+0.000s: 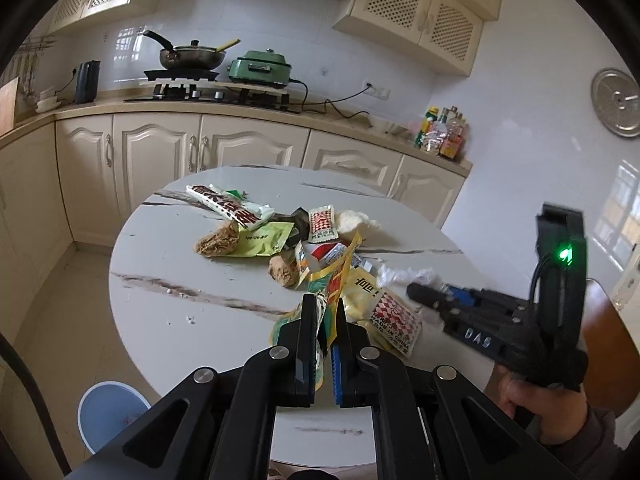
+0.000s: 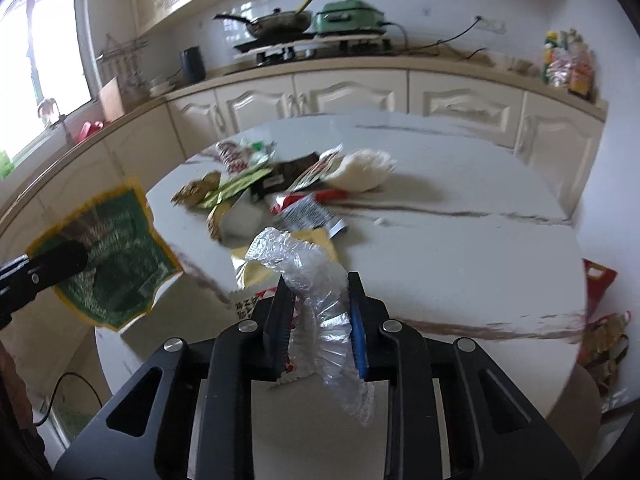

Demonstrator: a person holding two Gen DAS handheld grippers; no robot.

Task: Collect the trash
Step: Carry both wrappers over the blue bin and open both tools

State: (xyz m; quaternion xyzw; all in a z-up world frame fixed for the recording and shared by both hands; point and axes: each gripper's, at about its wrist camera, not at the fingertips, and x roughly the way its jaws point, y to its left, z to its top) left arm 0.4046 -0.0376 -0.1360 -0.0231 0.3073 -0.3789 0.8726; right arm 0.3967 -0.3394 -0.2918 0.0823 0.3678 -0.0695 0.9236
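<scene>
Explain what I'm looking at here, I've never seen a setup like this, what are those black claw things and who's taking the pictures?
There is no robot. A person holds a black two-finger gripper in each hand, and each gripper carries a wide-angle camera looking along its fingers.

The left camera's picture shows the left gripper shut on a green and yellow snack bag. At the right edge you see the person's hand holding the right gripper.

The right camera's picture shows the right gripper with a crinkled clear plastic wrapper between its fingers; the pads seem to press on it. The same snack bag hangs at the left.

A round white marble table holds a pile of wrappers. A blue bin stands on the floor.
</scene>
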